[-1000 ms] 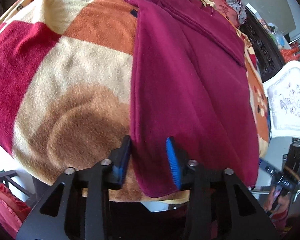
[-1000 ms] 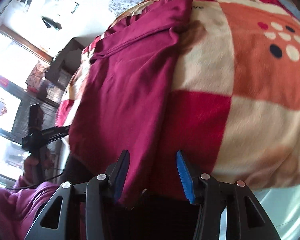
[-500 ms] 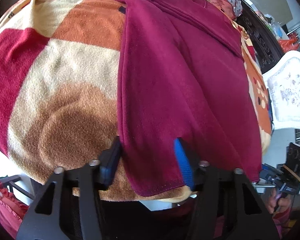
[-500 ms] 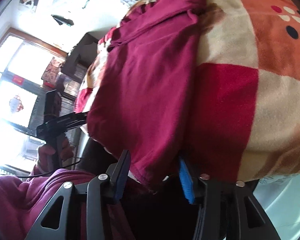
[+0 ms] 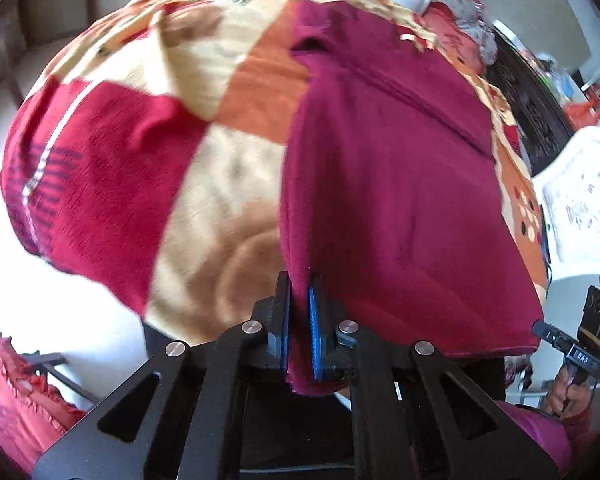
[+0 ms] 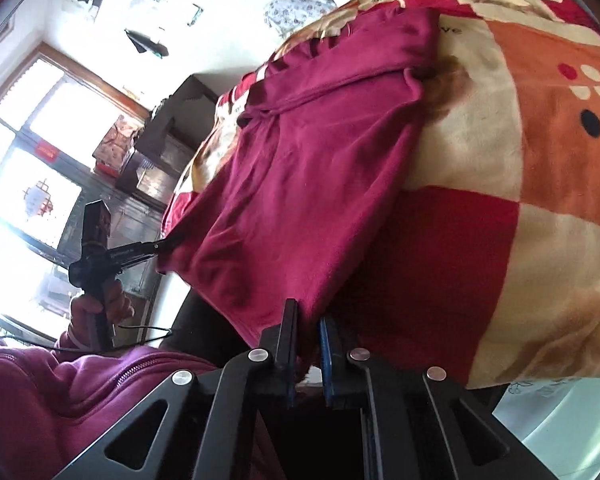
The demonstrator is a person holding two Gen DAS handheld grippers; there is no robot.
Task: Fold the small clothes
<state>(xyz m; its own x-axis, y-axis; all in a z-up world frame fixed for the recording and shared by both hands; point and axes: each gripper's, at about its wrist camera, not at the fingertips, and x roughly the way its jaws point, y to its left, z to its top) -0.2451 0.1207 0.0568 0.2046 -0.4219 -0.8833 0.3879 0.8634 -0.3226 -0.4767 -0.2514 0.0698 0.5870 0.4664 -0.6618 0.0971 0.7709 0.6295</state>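
A maroon garment (image 5: 388,184) lies spread on a checked blanket (image 5: 140,160), its sleeves folded across the far end. My left gripper (image 5: 299,300) is shut on the garment's near left hem corner and lifts it a little. The right wrist view shows the same garment (image 6: 312,184) on the blanket (image 6: 520,184). My right gripper (image 6: 309,320) is shut on the near right hem corner. The left gripper also shows in the right wrist view (image 6: 168,245), pinching the other corner. The right gripper shows far right in the left wrist view (image 5: 540,328).
The blanket's near edge drops off just behind both grippers. A white patterned chair (image 5: 580,204) stands right of the bed. Pillows and floral cloth (image 6: 300,4) lie at the far end. A red frilled cloth (image 5: 16,396) lies low left. Windows and a dark cabinet (image 6: 148,184) stand left.
Both grippers have closed from open onto the garment's near hem corners. The hem has lifted off the blanket edge, and both cameras have pulled up and back.
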